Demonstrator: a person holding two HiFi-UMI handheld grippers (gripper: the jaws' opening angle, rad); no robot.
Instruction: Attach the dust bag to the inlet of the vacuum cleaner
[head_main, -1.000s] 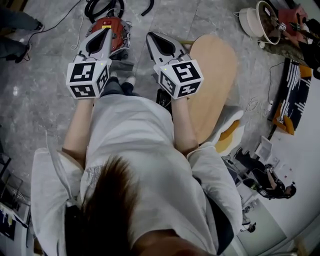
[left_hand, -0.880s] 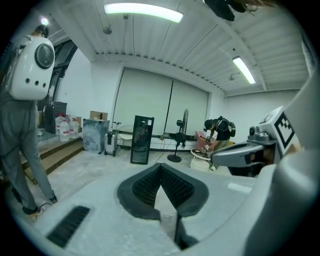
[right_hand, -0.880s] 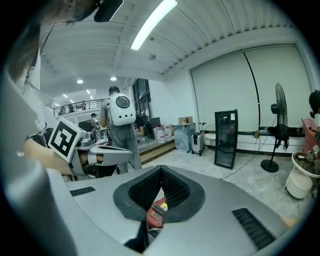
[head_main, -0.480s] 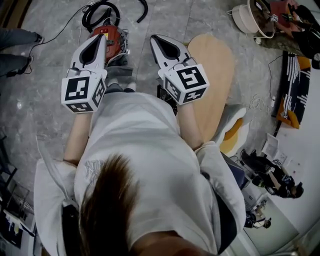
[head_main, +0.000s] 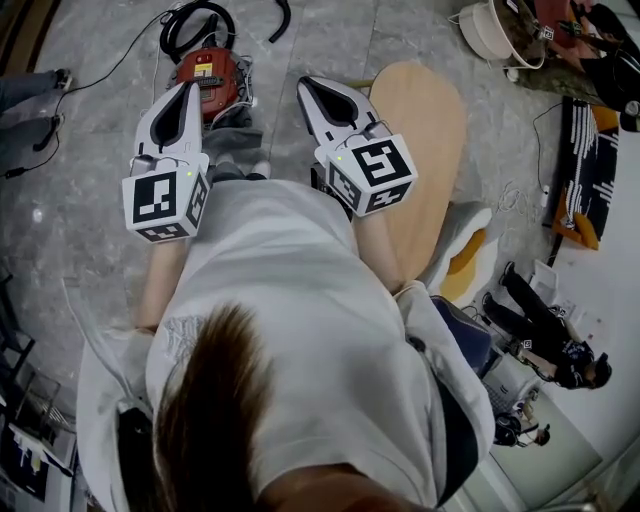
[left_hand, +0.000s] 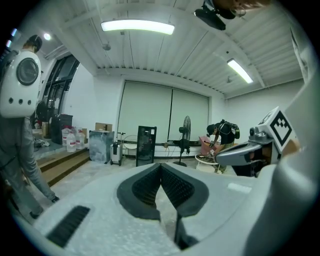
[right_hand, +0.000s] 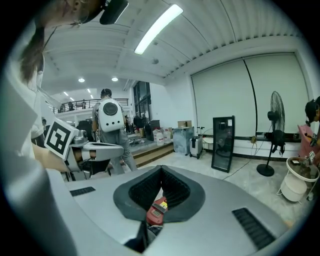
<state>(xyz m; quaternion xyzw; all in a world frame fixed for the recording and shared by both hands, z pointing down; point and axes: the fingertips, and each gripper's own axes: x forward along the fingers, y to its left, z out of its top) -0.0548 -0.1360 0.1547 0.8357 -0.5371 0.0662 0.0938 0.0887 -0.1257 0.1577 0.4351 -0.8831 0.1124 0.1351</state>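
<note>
The red vacuum cleaner (head_main: 205, 68) lies on the grey floor ahead of me, its black hose (head_main: 195, 18) coiled beyond it. My left gripper (head_main: 187, 88) hovers just short of it, shut and empty. My right gripper (head_main: 306, 82) is level with the left one, a little to the right of the vacuum, also shut and empty. In the left gripper view the left gripper (left_hand: 161, 165) points across the room. The right gripper (right_hand: 161, 169) shows a sliver of the red vacuum (right_hand: 156, 211) below its closed jaws. I cannot pick out a dust bag; a grey shape (head_main: 236, 138) lies near the vacuum.
A wooden oval board (head_main: 425, 140) lies on the floor to the right. A white bucket (head_main: 495, 30) and a striped mat (head_main: 585, 165) are further right. Another person's legs (head_main: 28, 85) are at the left edge. A standing fan (left_hand: 186, 125) and a black panel (left_hand: 146, 145) are far across the room.
Both grippers have risen and drawn back slightly towards me. The left one no longer overlaps the red vacuum, which now shows whole beyond its tip. Both jaws stay shut.
</note>
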